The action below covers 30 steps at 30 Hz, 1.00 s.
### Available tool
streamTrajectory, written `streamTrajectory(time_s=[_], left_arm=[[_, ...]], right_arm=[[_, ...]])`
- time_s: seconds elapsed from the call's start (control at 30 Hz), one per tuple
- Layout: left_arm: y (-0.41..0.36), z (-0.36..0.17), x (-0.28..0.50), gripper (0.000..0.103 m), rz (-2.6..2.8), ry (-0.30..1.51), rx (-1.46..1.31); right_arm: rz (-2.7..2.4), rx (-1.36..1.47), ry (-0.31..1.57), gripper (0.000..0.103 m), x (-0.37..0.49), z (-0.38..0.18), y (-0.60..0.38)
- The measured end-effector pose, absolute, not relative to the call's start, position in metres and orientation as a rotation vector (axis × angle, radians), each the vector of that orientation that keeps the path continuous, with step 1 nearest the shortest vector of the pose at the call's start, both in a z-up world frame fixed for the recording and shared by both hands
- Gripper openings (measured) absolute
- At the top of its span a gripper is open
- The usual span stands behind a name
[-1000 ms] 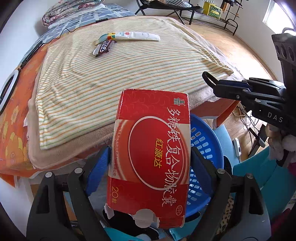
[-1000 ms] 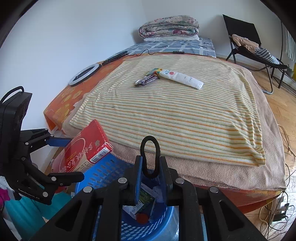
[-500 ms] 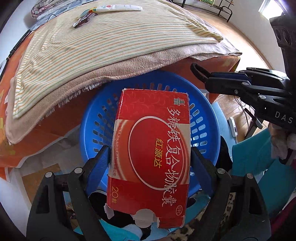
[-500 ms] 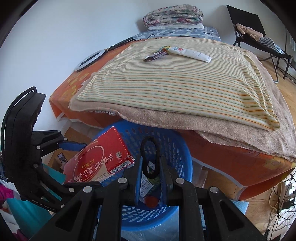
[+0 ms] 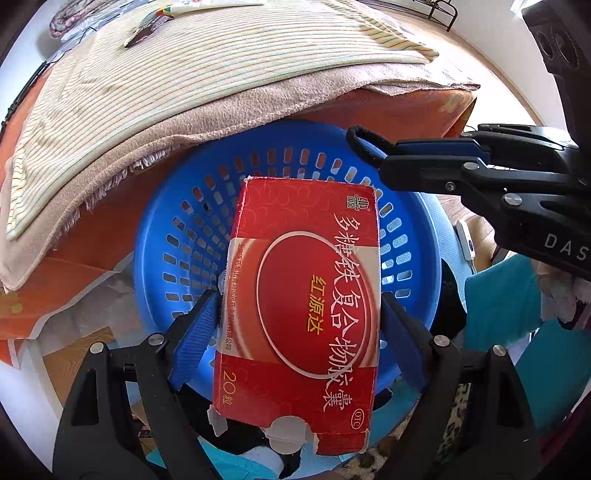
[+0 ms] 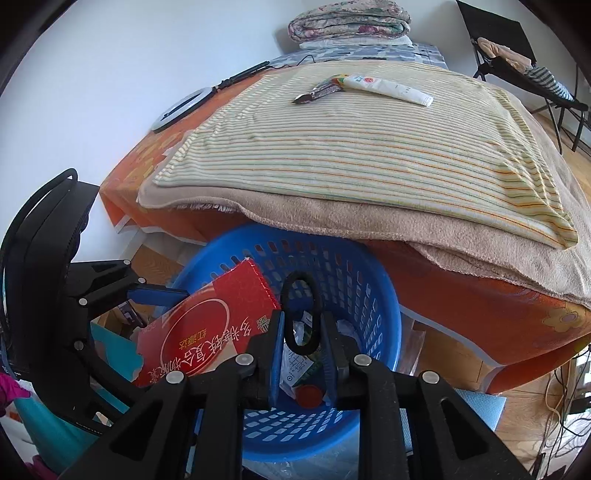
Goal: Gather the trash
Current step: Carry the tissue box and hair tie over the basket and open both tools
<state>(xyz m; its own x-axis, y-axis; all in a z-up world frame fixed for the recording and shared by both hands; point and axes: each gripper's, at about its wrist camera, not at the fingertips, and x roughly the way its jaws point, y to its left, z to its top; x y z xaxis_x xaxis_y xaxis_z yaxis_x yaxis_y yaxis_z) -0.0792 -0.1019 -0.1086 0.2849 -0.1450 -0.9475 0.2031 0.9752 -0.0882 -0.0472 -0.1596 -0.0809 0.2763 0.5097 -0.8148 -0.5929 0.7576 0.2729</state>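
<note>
**Red box held over the blue basket**

Blue perforated basket (image 6: 373, 295) on the floor against the bed's edge, tucked partly under the overhanging beige blanket (image 6: 424, 236). Inside, low in the right wrist view: a white printed paper (image 6: 295, 365), a red round cap (image 6: 309, 395), other scraps too small to tell.

Left hand-held gripper (image 5: 295, 306) clamped on a red box (image 5: 306, 295) with white Chinese lettering, blue pads pressed to both long sides. Box poised above the basket's opening, far end toward 12 o'clock, torn flap at 6 o'clock.

Right hand-held gripper (image 6: 302, 332) closed on a black loop (image 6: 300, 314), pinched at its lower half, upper half standing free above the pads. Seen in the left wrist view at 2 o'clock (image 5: 384, 155), above the basket's rim.

On the striped blanket (image 6: 351, 147), toward 12 o'clock, well apart from the basket: a white tube (image 6: 388, 88) and a dark wrapper (image 6: 314, 94), touching end to end. Ring light (image 6: 183, 109) at 10 o'clock on the orange sheet. Folded quilts (image 6: 349, 18) at the bed's far end. Black chair (image 6: 517, 62) at 1 o'clock.
</note>
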Motion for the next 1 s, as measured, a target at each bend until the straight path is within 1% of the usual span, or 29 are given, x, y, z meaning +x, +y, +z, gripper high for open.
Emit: streamTrajectory(time_s=[0.17, 0.3, 0.63, 0.7, 0.77, 0.87, 0.93, 1.0], left_arm=[[-0.102, -0.108, -0.077, 0.088, -0.238, 1.256, 0.052], [-0.101, -0.107, -0.074, 0.088, -0.231, 1.251, 0.047], [-0.094, -0.107, -0.075, 0.088, -0.223, 1.254, 0.029], [-0.093, -0.106, -0.075, 0.088, -0.223, 1.253, 0.029], [-0.093, -0.106, -0.075, 0.088, -0.223, 1.252, 0.03], [-0.094, -0.105, -0.076, 0.088, -0.219, 1.25, 0.029], [-0.094, -0.106, -0.074, 0.088, -0.216, 1.25, 0.025], [-0.092, -0.105, -0.074, 0.088, -0.213, 1.25, 0.021]], right_arm=[[0.741, -0.087, 1.069, 0.022, -0.046, -0.084, -0.158], [0.736, -0.085, 1.077, 0.03, -0.044, -0.086, -0.158], [0.722, -0.074, 1.097, 0.031, -0.04, -0.089, -0.159], [0.721, -0.075, 1.097, 0.042, -0.04, -0.089, -0.159], [0.718, -0.077, 1.094, 0.048, -0.041, -0.089, -0.159], [0.713, -0.075, 1.096, 0.05, -0.04, -0.088, -0.16], [0.705, -0.072, 1.099, 0.055, -0.039, -0.089, -0.161], [0.695, -0.067, 1.098, 0.063, -0.038, -0.088, -0.162]])
